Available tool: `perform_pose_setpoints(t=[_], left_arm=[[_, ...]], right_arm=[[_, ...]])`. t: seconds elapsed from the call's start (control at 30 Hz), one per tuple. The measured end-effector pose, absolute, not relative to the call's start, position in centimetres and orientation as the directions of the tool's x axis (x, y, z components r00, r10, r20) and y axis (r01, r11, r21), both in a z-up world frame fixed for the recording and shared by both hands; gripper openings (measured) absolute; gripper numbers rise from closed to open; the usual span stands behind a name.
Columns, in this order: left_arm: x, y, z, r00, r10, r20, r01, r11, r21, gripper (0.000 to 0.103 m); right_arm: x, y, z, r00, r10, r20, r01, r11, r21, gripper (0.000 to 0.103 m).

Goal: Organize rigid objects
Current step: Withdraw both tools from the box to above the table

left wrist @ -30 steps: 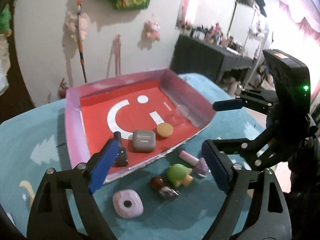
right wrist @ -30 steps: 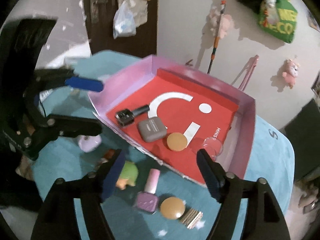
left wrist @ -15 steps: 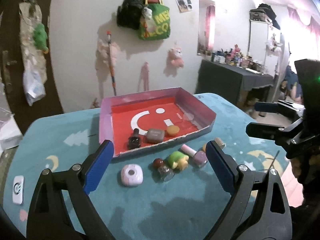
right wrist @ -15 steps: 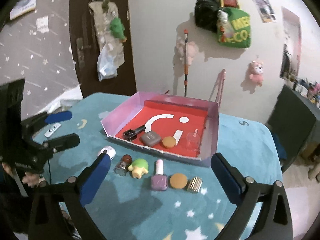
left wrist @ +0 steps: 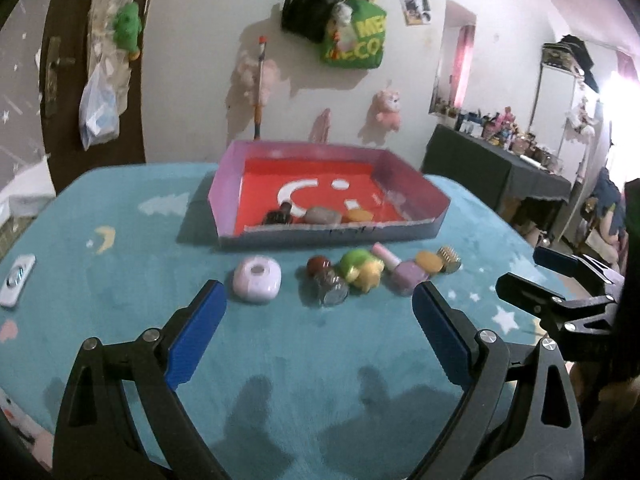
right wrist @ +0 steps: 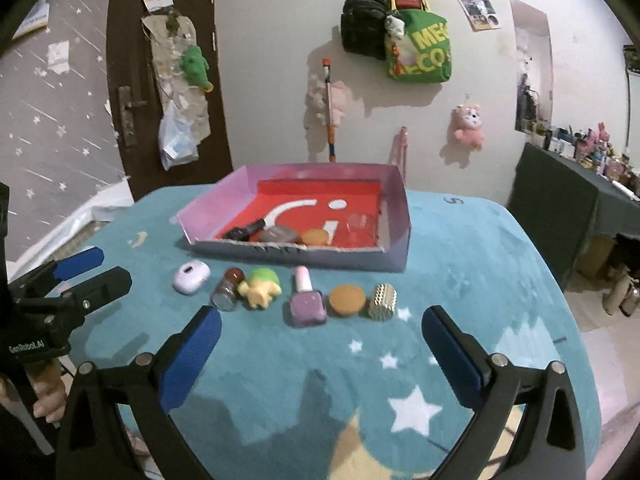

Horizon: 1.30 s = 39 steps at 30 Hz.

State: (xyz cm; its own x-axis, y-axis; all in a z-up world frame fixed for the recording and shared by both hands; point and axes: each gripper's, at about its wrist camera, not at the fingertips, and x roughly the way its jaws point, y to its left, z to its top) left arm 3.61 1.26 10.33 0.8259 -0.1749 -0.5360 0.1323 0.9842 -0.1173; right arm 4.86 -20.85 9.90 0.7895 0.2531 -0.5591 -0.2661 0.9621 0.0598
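So both grippers sit back from the row, and neither has anything in it. Our left gripper (left wrist: 318, 312) has just been opening and now stands wide with nothing between the pads; same story for the right gripper (right wrist: 320, 338), jaws spread about as far as they go, empty.

The stuff we're sorting is split. In the pink-walled tray (right wrist: 296, 258) we see a dark bottle, a grey case, an orange disc and a clear cup. In a line on the teal cloth (right wrist: 460, 272) just in front of it: white case (right wrist: 192, 277), little jar (right wrist: 227, 289) lying on its side, green-and-yellow toy (right wrist: 261, 285), purple nail polish (right wrist: 307, 304), orange puff (right wrist: 347, 299) and gold ridged cap (right wrist: 382, 302).

What worries us: the jar and the toy are touching, and the polish, puff and cap sit close together. Going in with jaws this wide, we could easily scoop two at once or knock a neighbour. The jar and the cap look round, so a nudge could roll them off across the cloth. The tray's near wall is also right behind the row, so overshooting could shove it.
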Motion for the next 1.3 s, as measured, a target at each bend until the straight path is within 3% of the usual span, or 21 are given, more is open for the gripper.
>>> perform_pose_setpoints(t=[0.47, 1.3], left_arm=[[4.2, 0.3, 5.7, 0.801, -0.076, -0.593, 0.061, 0.997, -0.044, 0.095], [5.0, 0.2, 5.0, 0.779, -0.078, -0.621, 0.064, 0.997, -0.046, 0.095]], right_arm=[[5.0, -20.6, 5.1, 0.757, 0.209, -0.619, -0.218, 0.974, 0.062, 0.103], [5.7, -21.3, 4.0, 0.737, 0.201, -0.646, -0.2, 0.977, 0.075, 0.103]])
